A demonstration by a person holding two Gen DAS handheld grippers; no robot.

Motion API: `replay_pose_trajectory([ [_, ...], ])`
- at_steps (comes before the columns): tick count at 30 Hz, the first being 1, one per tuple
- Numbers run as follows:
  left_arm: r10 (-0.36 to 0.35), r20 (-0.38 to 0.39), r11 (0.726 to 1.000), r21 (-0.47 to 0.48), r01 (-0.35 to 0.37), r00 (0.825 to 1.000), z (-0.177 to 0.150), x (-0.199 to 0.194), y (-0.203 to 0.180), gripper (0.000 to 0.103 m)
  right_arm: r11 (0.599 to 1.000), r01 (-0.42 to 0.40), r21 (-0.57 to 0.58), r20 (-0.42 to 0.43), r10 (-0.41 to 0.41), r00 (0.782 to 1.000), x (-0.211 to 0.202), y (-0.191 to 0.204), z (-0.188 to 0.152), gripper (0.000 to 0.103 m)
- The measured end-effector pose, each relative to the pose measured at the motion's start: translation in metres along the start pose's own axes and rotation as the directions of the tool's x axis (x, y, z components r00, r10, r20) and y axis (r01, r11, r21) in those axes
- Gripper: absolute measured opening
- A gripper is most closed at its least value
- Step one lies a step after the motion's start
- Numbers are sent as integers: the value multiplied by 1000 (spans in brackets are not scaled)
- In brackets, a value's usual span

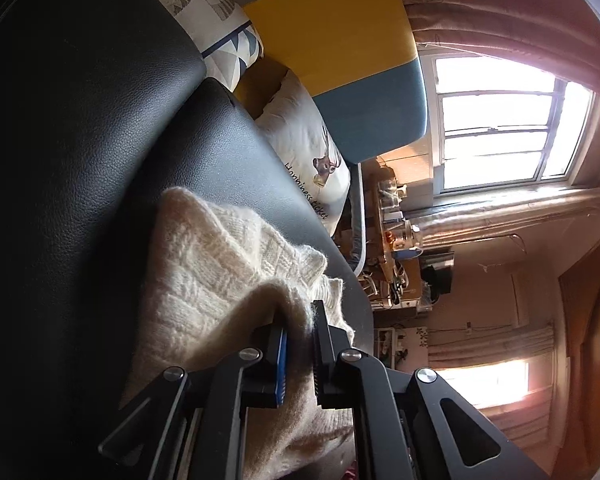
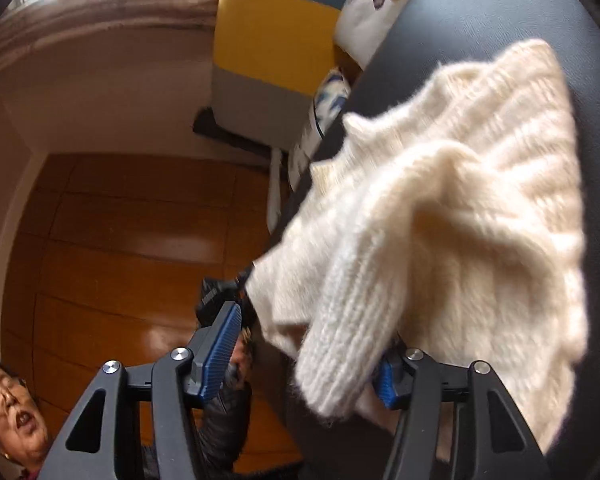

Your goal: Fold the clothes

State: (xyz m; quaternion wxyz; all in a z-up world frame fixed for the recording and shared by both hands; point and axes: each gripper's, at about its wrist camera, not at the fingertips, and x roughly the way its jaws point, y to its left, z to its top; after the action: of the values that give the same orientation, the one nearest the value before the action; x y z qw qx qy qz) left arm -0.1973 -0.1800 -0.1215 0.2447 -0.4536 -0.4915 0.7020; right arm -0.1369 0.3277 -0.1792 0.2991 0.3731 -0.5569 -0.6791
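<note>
A cream knit sweater (image 1: 212,276) lies rumpled on a black leather seat (image 1: 100,152). My left gripper (image 1: 302,320) is shut on a raised fold of the sweater's edge, with the wool pinched between its pads. In the right wrist view the sweater (image 2: 460,200) drapes over the seat (image 2: 480,4), and its ribbed cuff (image 2: 340,356) hangs between the wide-apart fingers of my right gripper (image 2: 306,340), which is open. The cuff covers the right pad (image 2: 384,384); the left pad (image 2: 220,348) is bare. The left gripper (image 2: 220,300) shows dark at the sweater's far corner.
A printed pillow (image 1: 308,148) and a patterned cushion (image 1: 204,8) rest at the seat's far end beside a yellow and blue cushion (image 1: 340,40). Beyond are a cluttered table (image 1: 396,240), windows (image 1: 500,120) and curtains. A wooden floor (image 2: 120,240) and a person (image 2: 8,420) lie left of the seat.
</note>
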Motion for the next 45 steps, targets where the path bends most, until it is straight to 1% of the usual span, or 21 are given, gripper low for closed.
replay_pose_trajectory([
  [4,-13,14,998,-64,14,1000,8,6,4,8,999,-44,-16,-11,44,999,11,7,4,60],
  [11,-23,8,991,-131,24,1000,18,10,8,10,997,-28,71,138,18,990,25,0,41,60],
  [14,-76,38,972,-221,83,996,23,5,19,17,994,-3,106,176,-16,984,25,-9,49,60],
  [15,-70,52,965,-249,81,996,25,2,24,23,993,9,115,180,-30,983,26,-11,51,60],
  [17,-56,76,963,-261,74,996,27,-6,30,25,993,23,116,177,-44,983,25,-11,51,60],
  [18,-30,88,969,-242,51,996,27,-12,30,25,994,28,104,172,-46,984,24,-8,49,60],
  [21,83,102,993,-94,-73,991,23,-29,17,26,996,88,-4,133,-87,987,10,11,36,60],
  [23,166,113,985,29,-170,980,17,-37,5,27,979,175,-100,102,-165,981,6,25,20,60],
  [24,205,110,971,104,-216,973,11,-39,-1,28,962,220,-159,87,-209,974,5,31,10,60],
  [26,260,99,932,236,-277,961,-4,-42,-8,29,913,314,-260,74,-305,949,5,38,-9,60],
  [28,294,83,898,319,-305,952,-19,-44,-8,30,845,401,-353,74,-402,913,6,44,-29,60],
  [32,337,53,854,402,-330,940,-41,-44,-4,30,678,525,-514,108,-557,824,9,51,-65,60],
  [34,350,49,833,440,-335,935,-49,-41,-5,30,614,557,-559,122,-604,788,11,47,-76,60],
  [35,352,42,826,455,-331,935,-51,-38,-8,30,596,571,-564,122,-624,772,14,43,-77,59],
  [37,356,27,811,487,-324,934,-56,-30,-14,30,599,581,-551,112,-637,763,16,36,-77,59],
  [38,365,18,796,512,-322,931,-59,-25,-19,30,606,582,-542,107,-638,763,17,35,-75,59],
  [39,392,24,764,549,-339,920,-63,-19,-24,30,611,584,-534,103,-639,763,18,33,-74,59],
  [40,425,49,727,577,-373,904,-67,-15,-30,14,614,585,-530,92,-643,760,19,32,-73,60],
  [41,417,37,729,584,-358,908,-71,-16,-33,6,616,584,-529,76,-651,755,18,31,-73,59],
  [44,356,31,742,598,-303,934,-88,-38,-44,6,576,607,-547,37,-708,705,13,32,-78,52],
  [45,340,34,760,578,-296,940,-93,-51,-41,6,558,616,-556,34,-725,688,11,33,-81,52],
])
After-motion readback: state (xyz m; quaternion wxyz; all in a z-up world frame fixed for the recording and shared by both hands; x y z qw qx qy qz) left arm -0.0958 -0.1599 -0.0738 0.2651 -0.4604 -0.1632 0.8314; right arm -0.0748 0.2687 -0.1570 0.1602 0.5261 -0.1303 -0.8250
